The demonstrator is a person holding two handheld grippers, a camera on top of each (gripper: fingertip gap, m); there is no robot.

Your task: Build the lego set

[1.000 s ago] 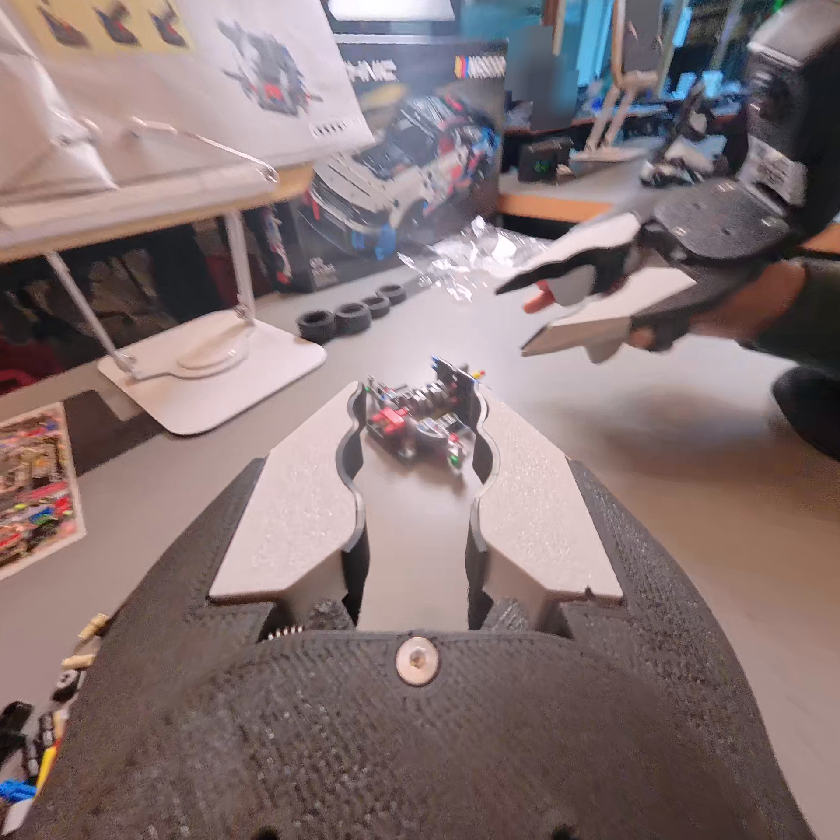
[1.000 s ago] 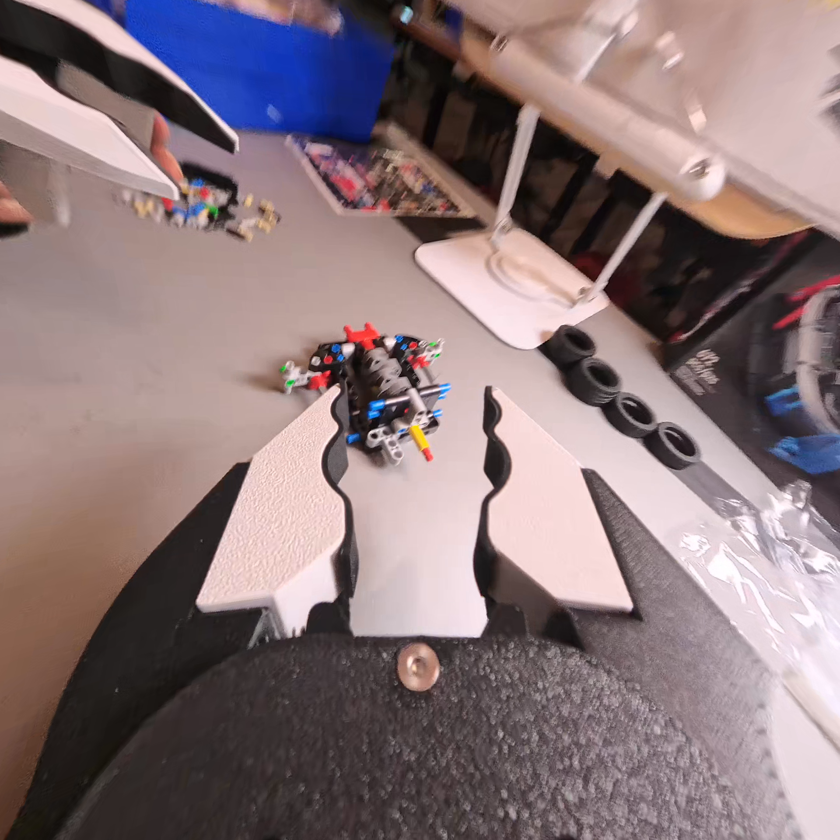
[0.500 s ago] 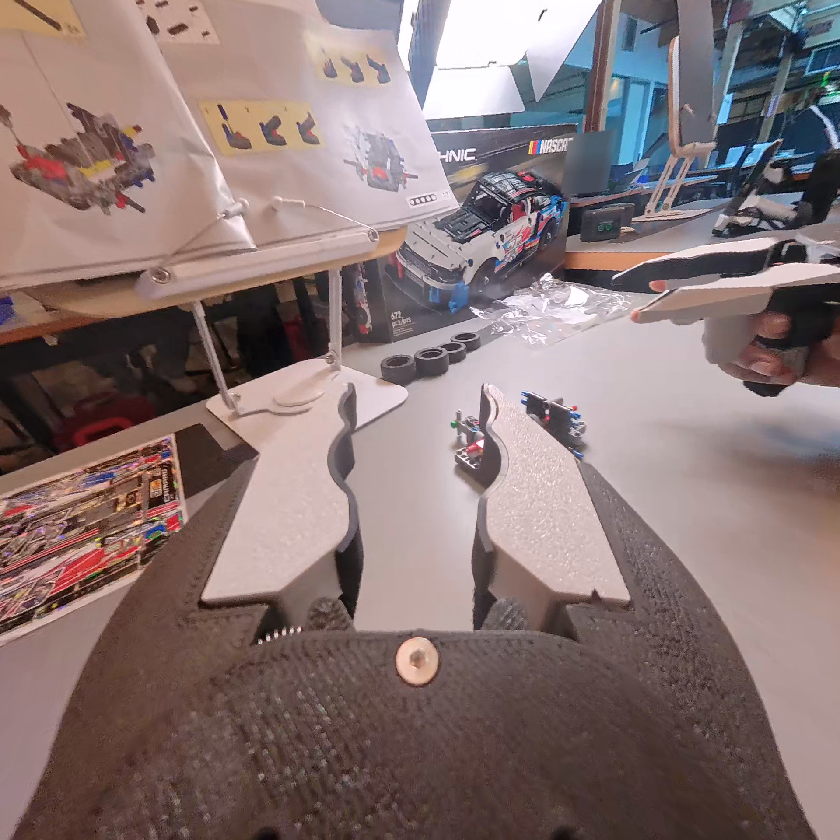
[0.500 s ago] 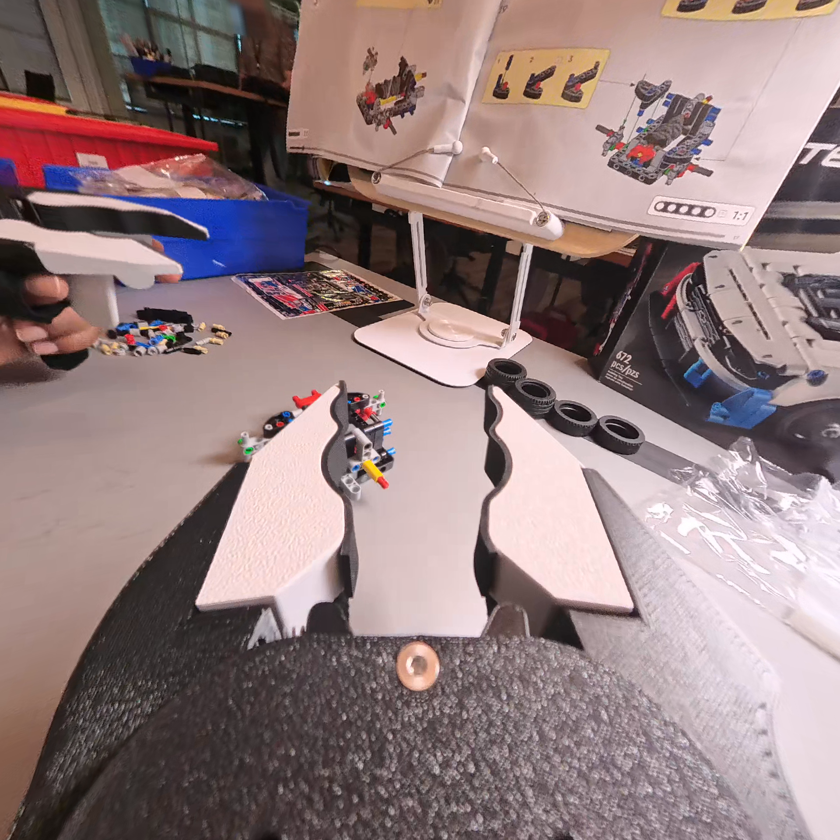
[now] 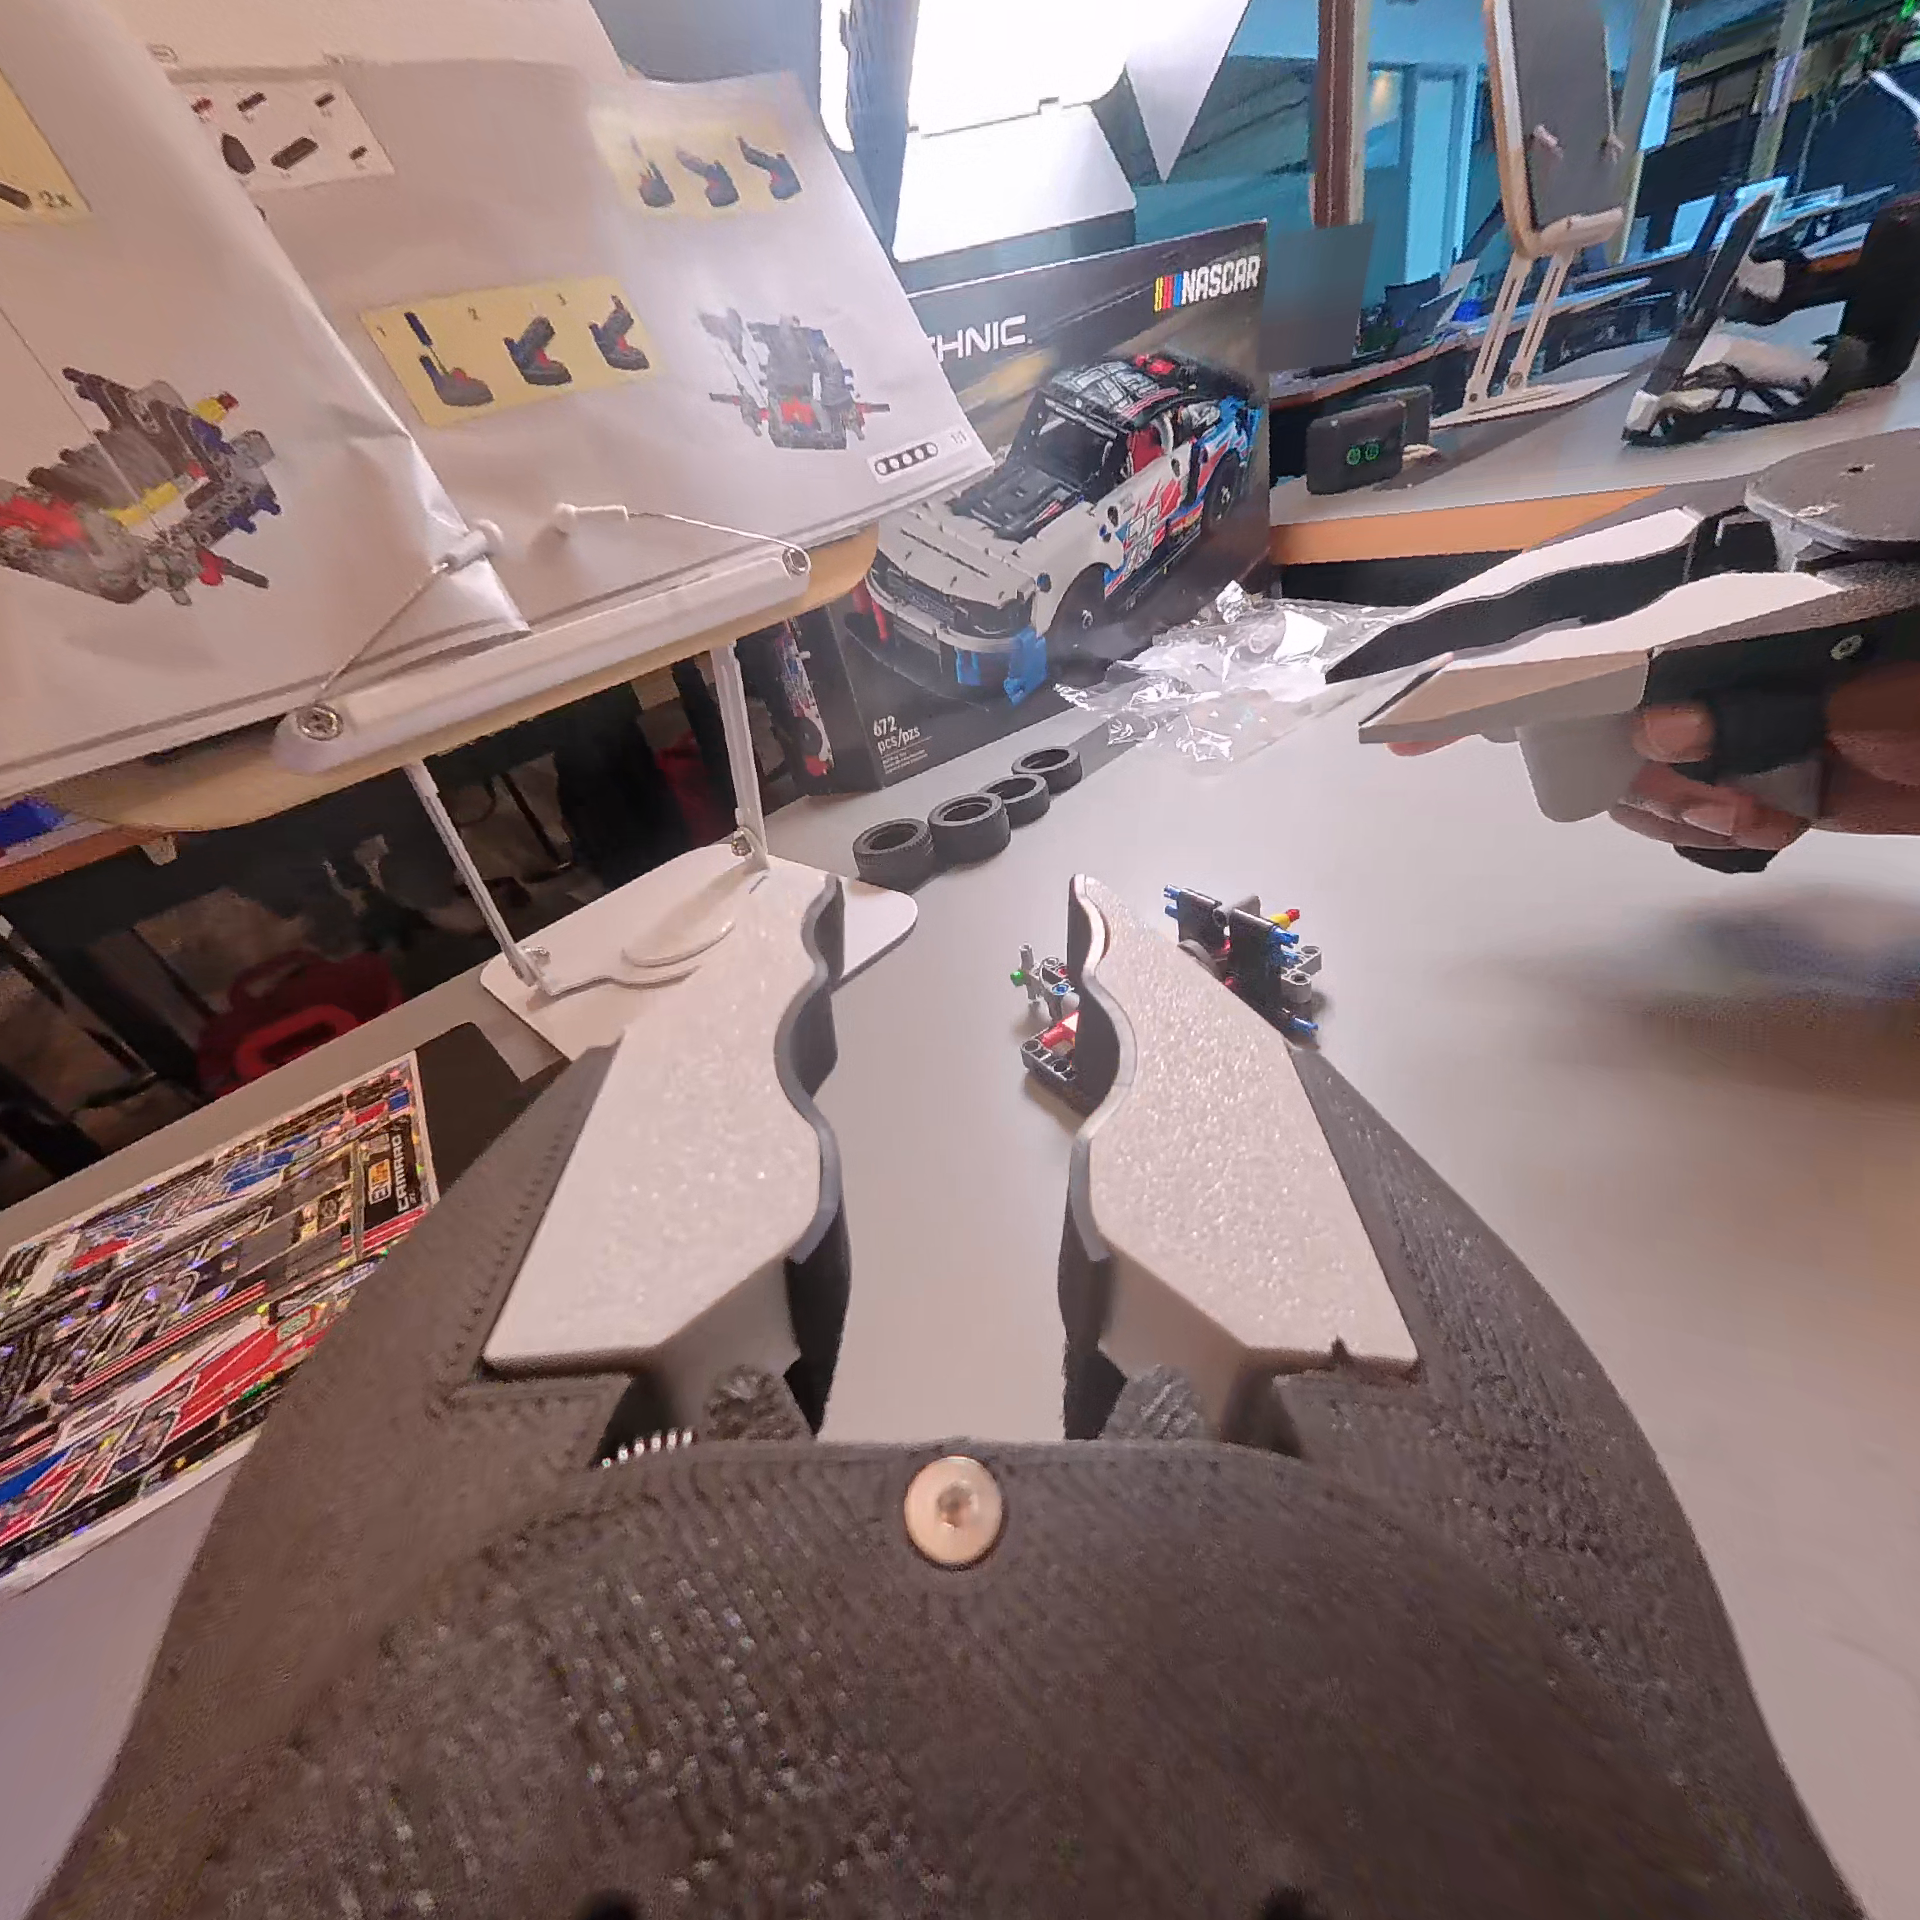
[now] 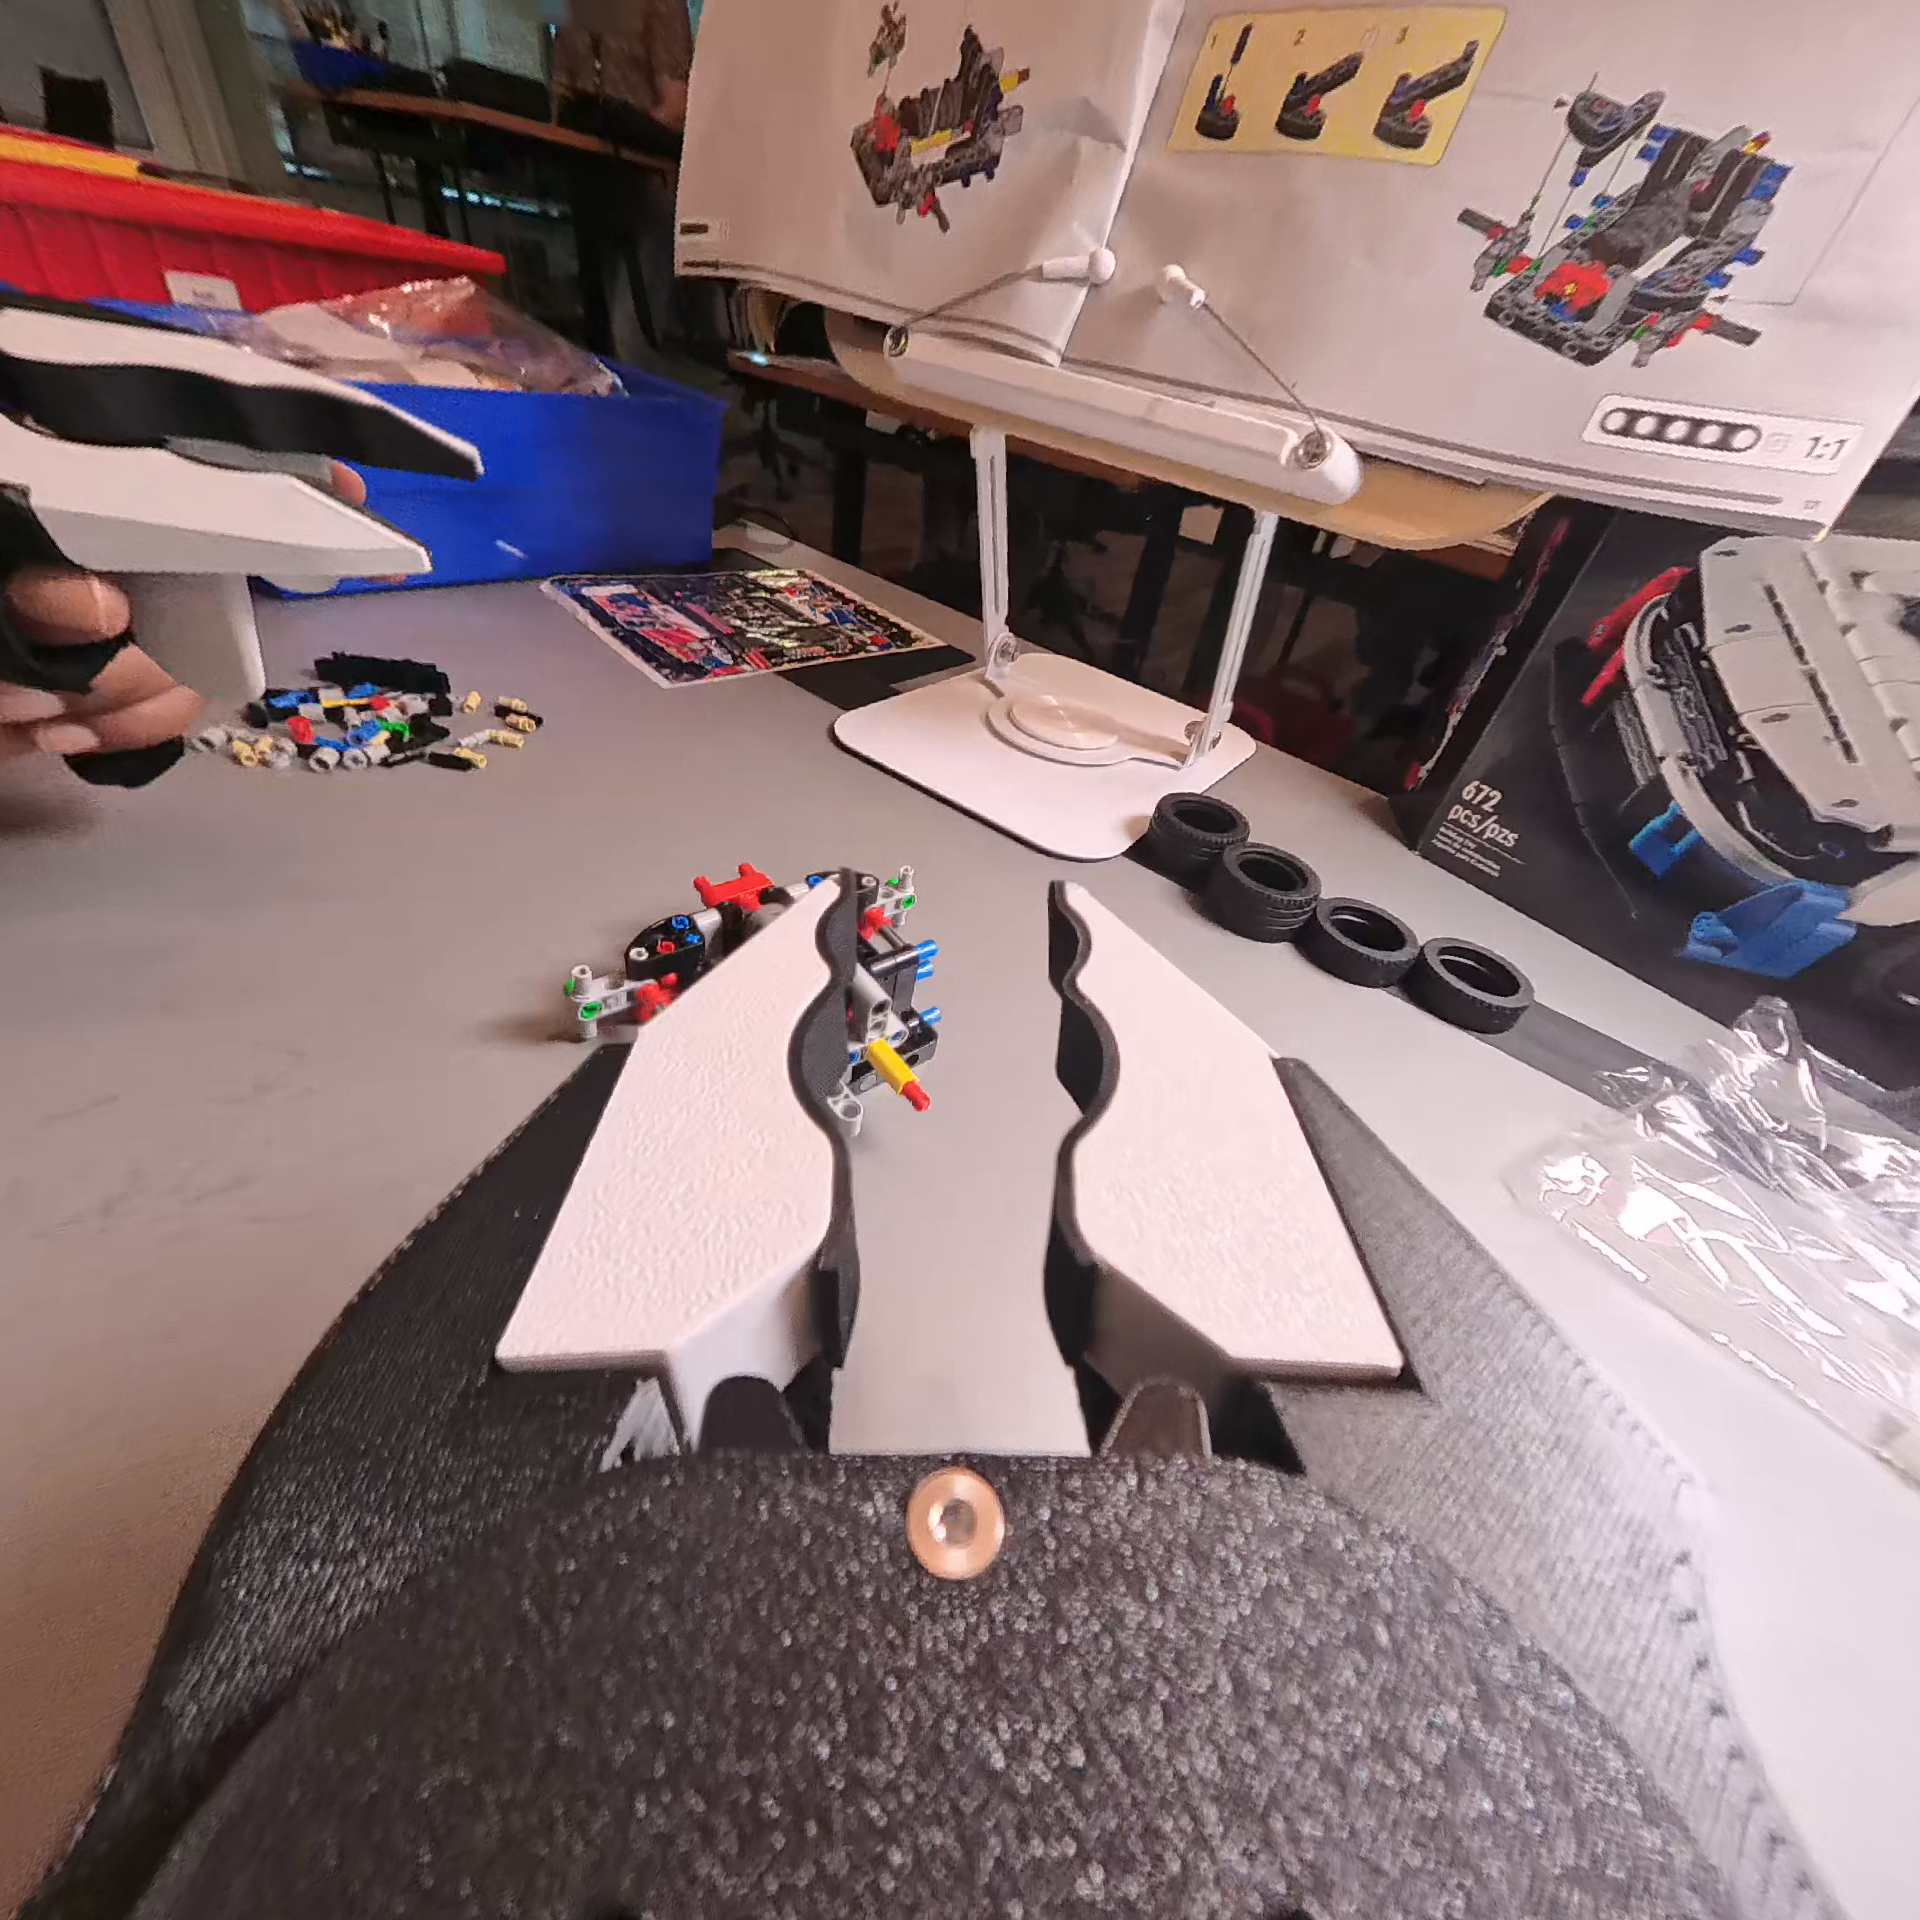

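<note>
Nearest, left tool [image 5: 951, 914] held low over the counter [image 5: 1507, 1195], fingers parted wide, gripping nothing. Right tool [image 6: 951, 894] likewise spread and empty, its left finger masking part of the build [image 6: 821, 966]. Both apparently lifted clear and aimed up for a look at the manual [image 6: 1299, 208], a judgement only.

Just past the fingertips, the small half-finished build alone mid-counter, flat on the grey surface, touching neither tool. Yellow pin [image 6: 899, 1070] jutting toward the near edge. Bare counter on every side of it, so plenty of room to come in from left or right.

Farther left, loose parts [image 6: 364, 717] heaped in a compact pile, well apart from the build, probably kept there for easy picking. Sticker sheet [image 6: 738, 623] flat beyond it, near the far edge.

Farther on, white stand [image 6: 1039, 758] planted behind the build, raising the open manual at a slant above the work, likely for reading without taking up counter. Four tyres [image 6: 1340, 935] lined up just right of the stand's base, tight against it. Box [image 6: 1714, 779] upright at far right, closing off that side. Crumpled bag [image 6: 1766, 1226] at near right, the one snag for a sweep from there.

Blue bin [image 6: 582, 468] at far left, beyond the counter's edge.
</note>
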